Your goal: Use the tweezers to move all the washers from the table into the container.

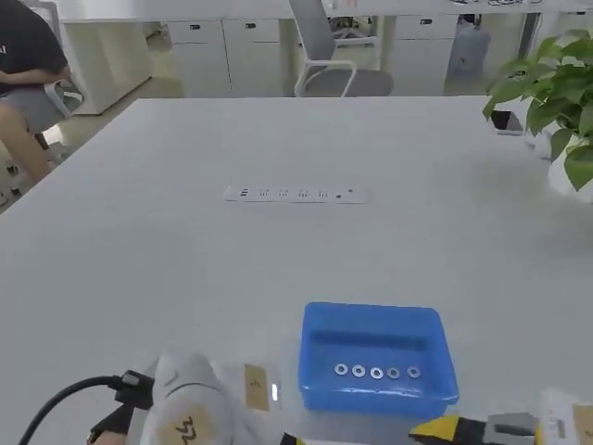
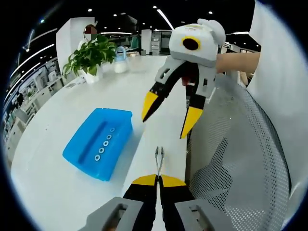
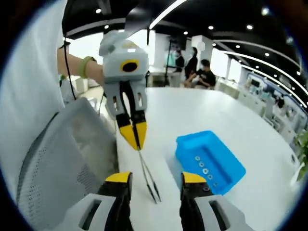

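Your left gripper (image 2: 158, 180) is clenched on the tweezers (image 2: 159, 158), whose tips point out over the table's (image 1: 278, 250) near edge. Your right gripper (image 2: 167, 122) is released, jaws spread and holding nothing. Five washers (image 1: 376, 373) lie in a row (all inside) in the blue container (image 1: 375, 397) by that near edge.
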A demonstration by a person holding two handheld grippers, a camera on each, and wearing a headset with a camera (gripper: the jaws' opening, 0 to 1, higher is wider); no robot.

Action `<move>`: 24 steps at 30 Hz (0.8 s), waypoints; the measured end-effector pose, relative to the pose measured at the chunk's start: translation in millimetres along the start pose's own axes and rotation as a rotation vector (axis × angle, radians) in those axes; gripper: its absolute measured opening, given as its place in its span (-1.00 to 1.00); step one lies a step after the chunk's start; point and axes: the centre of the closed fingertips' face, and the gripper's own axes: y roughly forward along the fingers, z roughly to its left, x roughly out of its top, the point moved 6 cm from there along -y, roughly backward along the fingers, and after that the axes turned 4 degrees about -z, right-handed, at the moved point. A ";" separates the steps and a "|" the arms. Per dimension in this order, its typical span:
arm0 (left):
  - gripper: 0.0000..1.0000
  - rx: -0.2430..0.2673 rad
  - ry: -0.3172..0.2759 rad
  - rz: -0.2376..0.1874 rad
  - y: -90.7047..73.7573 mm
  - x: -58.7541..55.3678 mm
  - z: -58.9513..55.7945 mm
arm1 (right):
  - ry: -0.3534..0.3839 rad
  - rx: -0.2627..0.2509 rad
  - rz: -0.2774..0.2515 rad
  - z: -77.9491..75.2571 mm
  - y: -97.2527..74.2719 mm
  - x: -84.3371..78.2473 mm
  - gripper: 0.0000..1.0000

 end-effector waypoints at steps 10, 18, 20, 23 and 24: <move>-1.00 -0.015 -0.041 0.109 9.3 -9.9 7.2 | 0.243 -0.293 -0.340 -44.7 -50.0 25.1 0.34; -1.00 -0.031 -0.065 0.190 19.6 -18.8 13.0 | 0.308 -0.405 -0.374 -53.6 -75.4 9.5 0.51; -1.00 -0.034 -0.053 0.218 22.0 -20.8 13.8 | 0.324 -0.403 -0.373 -53.2 -76.0 6.4 0.52; -1.00 -0.042 -0.048 0.249 25.6 -23.5 14.8 | 0.335 -0.401 -0.374 -53.0 -74.8 4.9 0.52; -1.00 -0.048 -0.052 0.263 27.0 -24.8 15.8 | 0.338 -0.400 -0.374 -53.1 -73.8 4.8 0.52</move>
